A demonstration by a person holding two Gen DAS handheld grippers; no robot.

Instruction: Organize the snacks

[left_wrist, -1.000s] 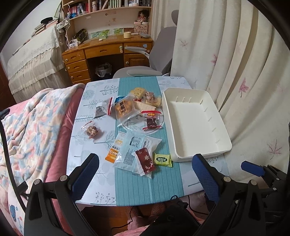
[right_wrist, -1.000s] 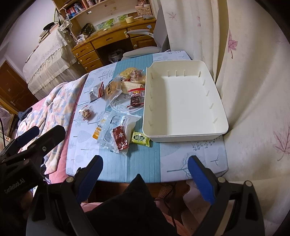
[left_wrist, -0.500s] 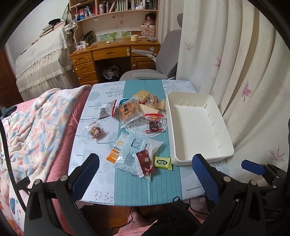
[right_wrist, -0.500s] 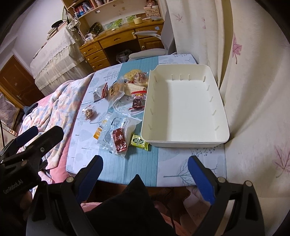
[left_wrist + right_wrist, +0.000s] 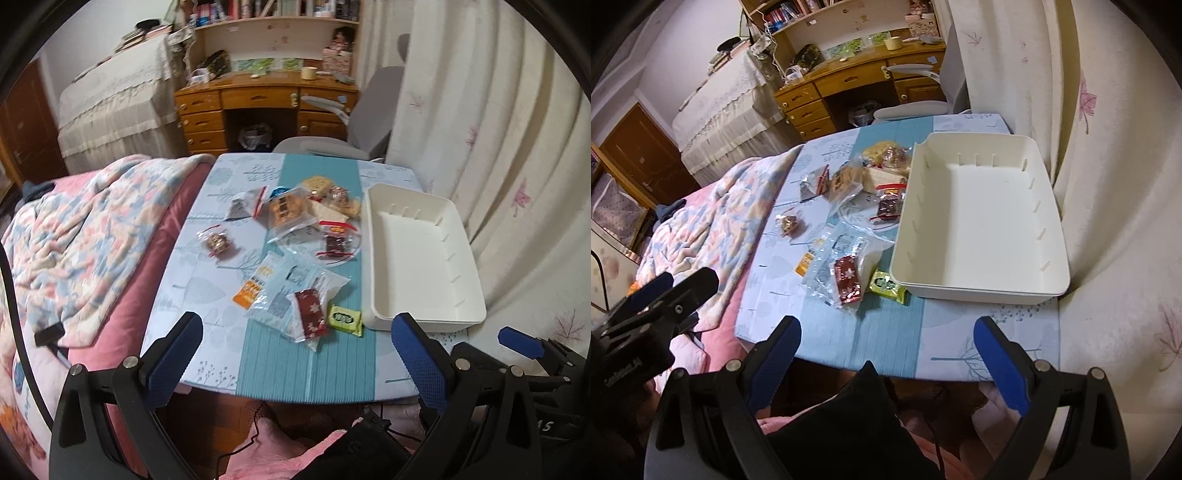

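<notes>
Both grippers hang above the near edge of the table (image 5: 192, 280) with nothing between their fingers: the left gripper (image 5: 295, 354) has its blue pads spread wide, and the right gripper (image 5: 886, 350) is spread just as wide.

Little writing can be read. White lettering on the left gripper's black body, seen from the right wrist, is too blurred to make out. The print on the wrappers is too small to read.

Snacks lie scattered on the teal runner and the leaf-print cloth. Nearest the grippers a dark red packet (image 5: 310, 308) with white flowers rests on a clear bag (image 5: 295, 284), an orange-and-white sachet (image 5: 255, 286) sits at the bag's left, and a yellow-green packet (image 5: 888, 282) touches the near left corner of the white tray (image 5: 979, 288). Farther back lie a cracker bag (image 5: 286, 212), a red-trimmed dark sweet (image 5: 336, 243) and a small twisted wrapper (image 5: 218, 242) alone to the left.

A floral blanket (image 5: 81, 236) flanks the table's left; curtains (image 5: 517, 147) hang at right.
</notes>
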